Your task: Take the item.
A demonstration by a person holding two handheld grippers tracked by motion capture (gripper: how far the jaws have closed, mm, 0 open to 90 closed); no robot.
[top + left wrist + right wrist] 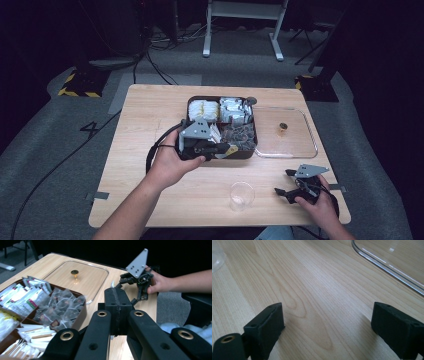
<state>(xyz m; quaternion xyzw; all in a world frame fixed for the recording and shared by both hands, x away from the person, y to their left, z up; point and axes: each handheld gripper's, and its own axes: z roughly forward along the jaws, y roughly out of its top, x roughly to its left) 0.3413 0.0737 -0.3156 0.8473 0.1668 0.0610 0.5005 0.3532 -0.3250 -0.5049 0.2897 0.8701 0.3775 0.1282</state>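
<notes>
A dark compartment box [250,154] of tea sachets and mesh tea bags [60,307] stands mid-table. My left gripper [227,149] hovers over the box's front right corner, its pads pressed together, shut [117,293]. A pale sliver pokes out at the pad tips; I cannot tell what it is. Near the front right edge, my right gripper [283,182] is low over bare wood with its jaws wide apart, open [327,322], nothing between them. In the left gripper view the right gripper [127,290] is seen farther off in a hand.
The box's clear lid [295,145] with a gold knob [283,127] lies flat to the right of the box; its rim [387,262] is just ahead of my right gripper. A clear plastic cup [242,196] stands upright near the front edge between the two hands.
</notes>
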